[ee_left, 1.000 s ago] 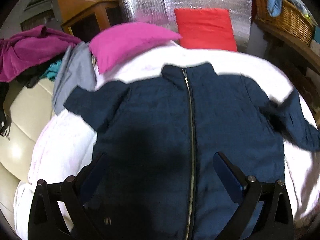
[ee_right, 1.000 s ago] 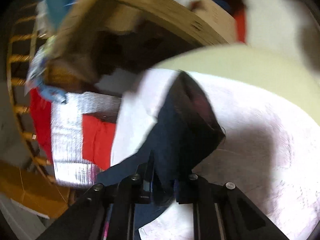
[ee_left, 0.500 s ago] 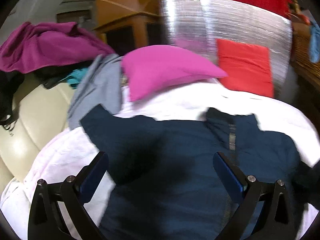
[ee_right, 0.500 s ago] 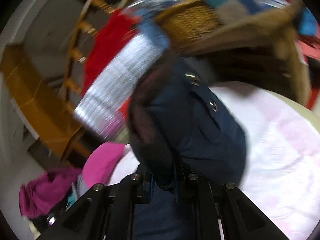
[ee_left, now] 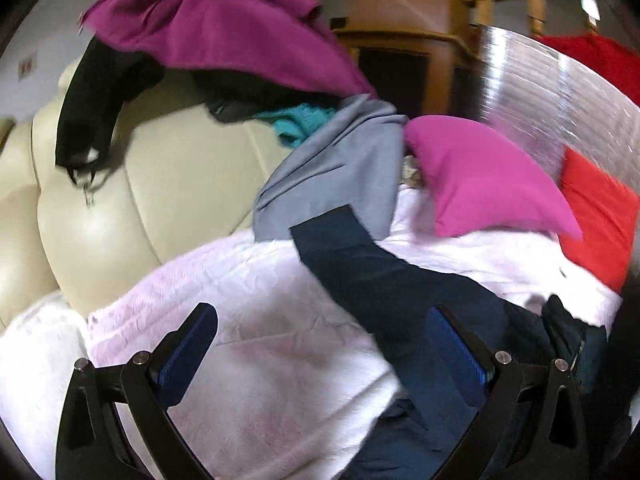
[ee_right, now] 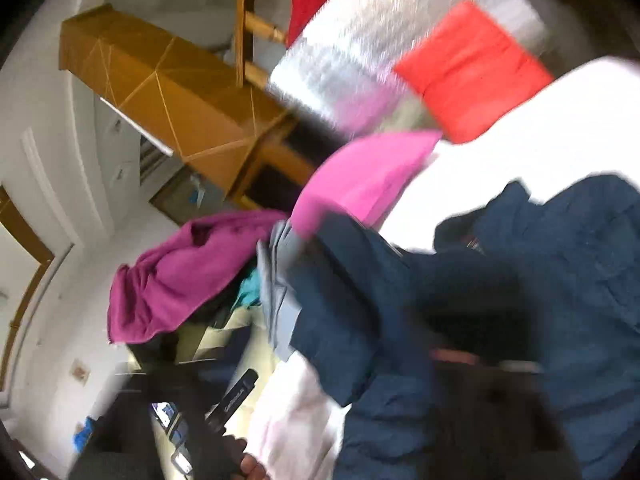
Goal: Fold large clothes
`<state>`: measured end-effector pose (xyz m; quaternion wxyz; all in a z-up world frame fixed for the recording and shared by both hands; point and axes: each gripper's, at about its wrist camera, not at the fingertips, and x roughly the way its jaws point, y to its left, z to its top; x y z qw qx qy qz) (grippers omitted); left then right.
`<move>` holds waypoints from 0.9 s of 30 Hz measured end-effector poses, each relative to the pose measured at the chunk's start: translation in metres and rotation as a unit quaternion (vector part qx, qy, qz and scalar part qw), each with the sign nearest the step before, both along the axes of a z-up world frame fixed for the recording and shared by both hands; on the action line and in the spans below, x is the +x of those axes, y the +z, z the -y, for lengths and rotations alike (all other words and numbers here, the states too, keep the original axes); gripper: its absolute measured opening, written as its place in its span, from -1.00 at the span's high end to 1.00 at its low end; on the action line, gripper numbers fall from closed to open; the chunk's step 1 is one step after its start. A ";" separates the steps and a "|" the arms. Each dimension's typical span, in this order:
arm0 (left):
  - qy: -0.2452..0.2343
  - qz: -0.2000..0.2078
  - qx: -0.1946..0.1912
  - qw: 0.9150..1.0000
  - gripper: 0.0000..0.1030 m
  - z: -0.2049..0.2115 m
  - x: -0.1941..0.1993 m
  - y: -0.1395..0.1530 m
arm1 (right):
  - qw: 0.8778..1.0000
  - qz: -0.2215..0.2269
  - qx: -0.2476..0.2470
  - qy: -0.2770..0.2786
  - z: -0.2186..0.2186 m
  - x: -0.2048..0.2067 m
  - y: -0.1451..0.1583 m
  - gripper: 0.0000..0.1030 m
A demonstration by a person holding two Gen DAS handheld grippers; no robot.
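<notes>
White quilt (ee_left: 260, 320) bears the rumpled navy jacket (ee_left: 380, 280), one sleeve outstretched.

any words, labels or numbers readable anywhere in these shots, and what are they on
Nothing here can be read.
Black bar, lower left of the right wrist view: pale lettering runs along it, too blurred to read.
Small wall sign, far left of the left wrist view: red marks, too small to read.
The clothes and cushions show no print or label.

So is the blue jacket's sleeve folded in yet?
Not this one: in the left wrist view the jacket's sleeve lies stretched out over the white blanket toward the grey garment.
</notes>
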<state>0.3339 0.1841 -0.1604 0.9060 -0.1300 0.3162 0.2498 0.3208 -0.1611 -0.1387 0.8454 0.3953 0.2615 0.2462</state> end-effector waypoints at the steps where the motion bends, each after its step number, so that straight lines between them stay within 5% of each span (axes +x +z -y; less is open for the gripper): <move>1: 0.000 -0.003 -0.008 1.000 -1.00 -0.001 0.002 -0.003 | 1.000 0.008 -0.010 0.002 0.000 -0.003 0.000 -0.78; 5: -0.039 -0.017 -0.047 0.998 -1.00 0.004 0.013 -0.015 | 0.998 0.007 -0.046 -0.034 0.027 -0.013 -0.007 -0.78; 10: -0.110 -0.046 -0.104 0.987 -0.90 0.022 0.032 -0.034 | 0.984 -0.049 -0.115 -0.129 0.081 -0.023 -0.033 -0.75; 14: -0.158 -0.067 -0.130 0.976 -0.02 0.042 0.044 -0.048 | 0.970 -0.114 -0.117 -0.181 0.135 -0.030 -0.070 -0.46; 16: -0.181 -0.079 -0.160 0.967 0.16 0.049 0.052 -0.060 | 0.965 -0.139 -0.097 -0.198 0.160 -0.035 -0.089 -0.26; 21: -0.193 -0.085 -0.160 0.964 0.14 0.069 0.064 -0.066 | 0.965 -0.148 -0.049 -0.210 0.188 -0.042 -0.114 -0.22; 23: -0.190 -0.084 -0.163 0.965 -0.29 0.074 0.068 -0.068 | 0.968 -0.139 -0.037 -0.205 0.194 -0.044 -0.119 -0.17; 27: -0.182 -0.078 -0.148 0.969 -0.37 0.077 0.071 -0.071 | 0.969 -0.144 -0.028 -0.198 0.192 -0.034 -0.136 0.01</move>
